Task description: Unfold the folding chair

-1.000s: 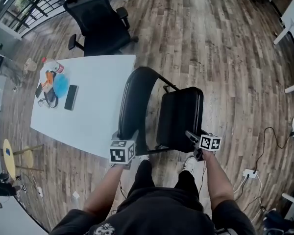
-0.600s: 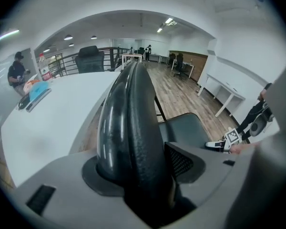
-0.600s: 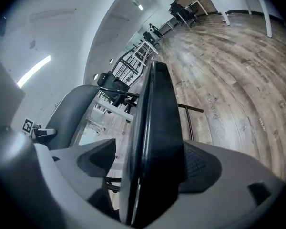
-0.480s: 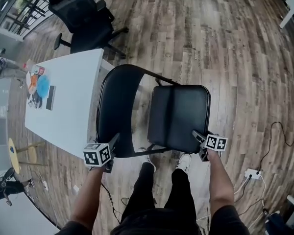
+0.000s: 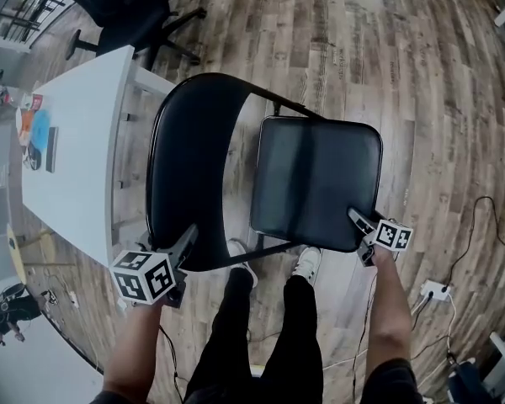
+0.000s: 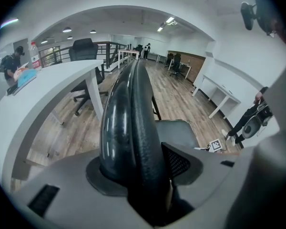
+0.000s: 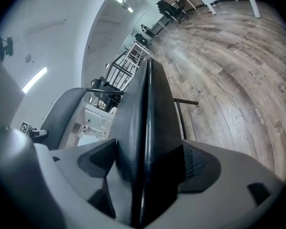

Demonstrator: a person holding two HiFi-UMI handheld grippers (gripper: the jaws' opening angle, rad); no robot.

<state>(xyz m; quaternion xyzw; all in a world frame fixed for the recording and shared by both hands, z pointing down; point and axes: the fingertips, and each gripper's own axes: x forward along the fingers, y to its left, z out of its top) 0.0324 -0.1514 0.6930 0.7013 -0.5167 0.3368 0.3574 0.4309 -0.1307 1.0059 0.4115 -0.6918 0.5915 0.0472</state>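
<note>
The black folding chair stands on the wood floor in front of me, its curved backrest point(image 5: 189, 158) at left and its padded seat point(image 5: 316, 179) swung out flat at right. My left gripper point(image 5: 188, 236) holds the backrest's lower edge; in the left gripper view the backrest point(image 6: 128, 109) fills the gap of that gripper point(image 6: 138, 175), and its jaws are closing on it. My right gripper point(image 5: 353, 217) is shut on the seat's near right corner. The seat edge point(image 7: 150, 109) runs straight out between that gripper's point(image 7: 145, 171) pads.
A white table point(image 5: 76, 141) with a phone and small items stands close to the chair's left. A black office chair point(image 5: 126, 7) is behind it. My shoes point(image 5: 307, 263) are under the seat's front. A power strip and cables point(image 5: 433, 291) lie at right.
The seat has swung down away from the backrest and now lies much flatter and wider. Both grippers have come down and apart, the left one moving left, the right one right.
</note>
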